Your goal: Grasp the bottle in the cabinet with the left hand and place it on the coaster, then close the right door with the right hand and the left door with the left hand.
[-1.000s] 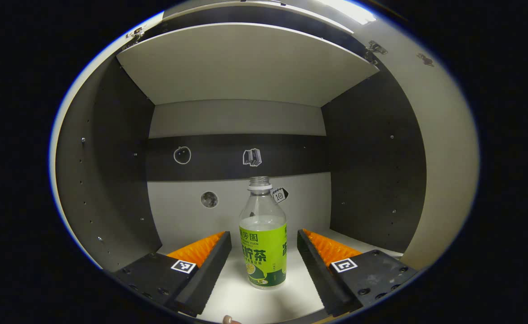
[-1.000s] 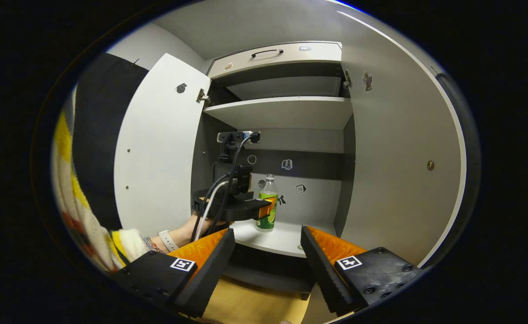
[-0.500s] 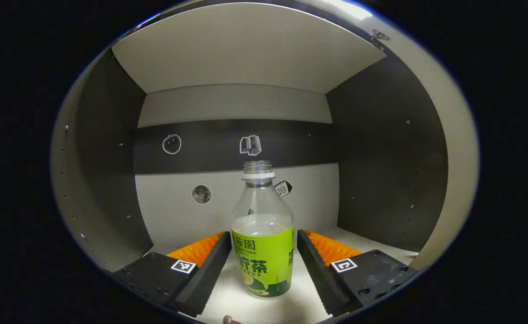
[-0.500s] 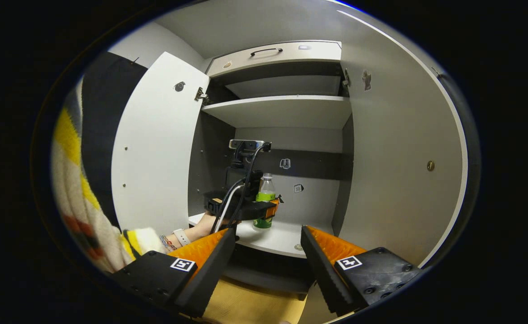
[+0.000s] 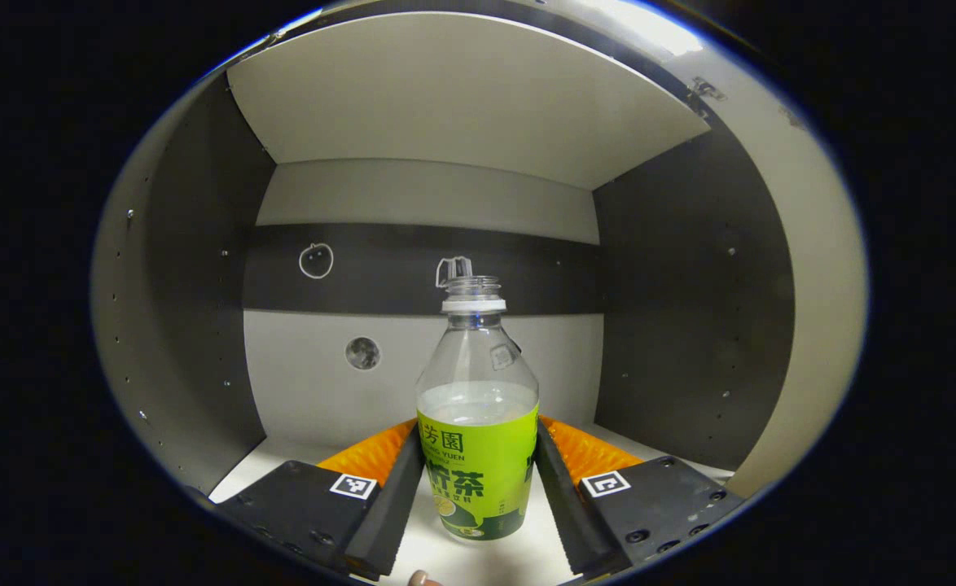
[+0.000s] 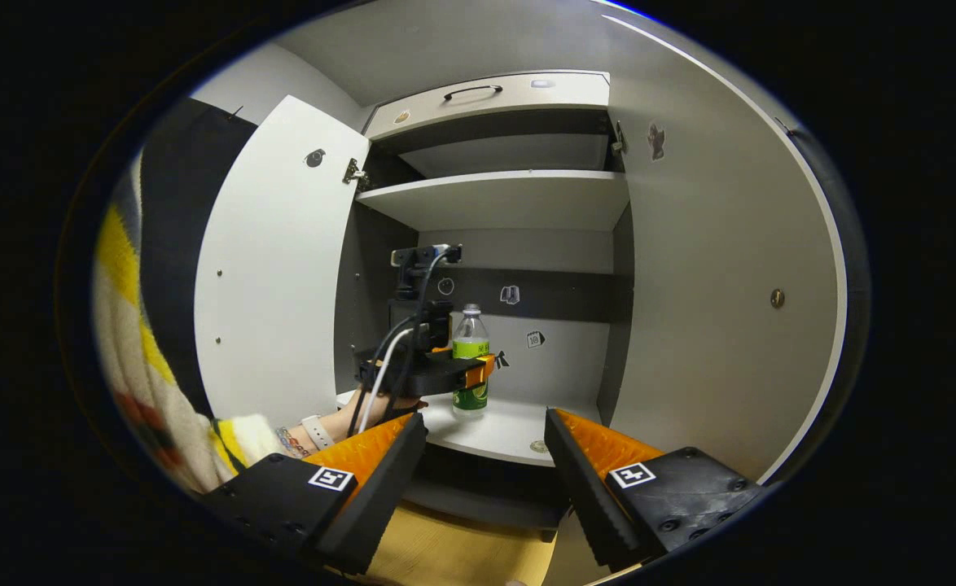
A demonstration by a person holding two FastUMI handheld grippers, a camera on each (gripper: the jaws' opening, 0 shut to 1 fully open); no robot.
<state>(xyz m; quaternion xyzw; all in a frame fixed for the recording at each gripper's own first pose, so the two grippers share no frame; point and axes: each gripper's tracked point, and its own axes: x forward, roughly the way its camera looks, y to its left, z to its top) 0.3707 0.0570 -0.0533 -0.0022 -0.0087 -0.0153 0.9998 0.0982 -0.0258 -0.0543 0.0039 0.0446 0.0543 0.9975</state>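
Orange fingers point(image 5: 401, 456) of the left gripper point(image 5: 478, 480) pinch the bottle point(image 5: 478, 439); right gripper point(image 6: 484, 472) fingers spread.

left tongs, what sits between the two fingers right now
The green-labelled bottle stands between the left tongs fingers, seen in the left gripper view.

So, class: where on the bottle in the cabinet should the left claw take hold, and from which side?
Grip the bottle across its labelled lower body, coming straight in from the open cabinet front. It stands upright, that part is straight-sided, and the neck above narrows. The left claw already brackets the label, its fingers at either side.
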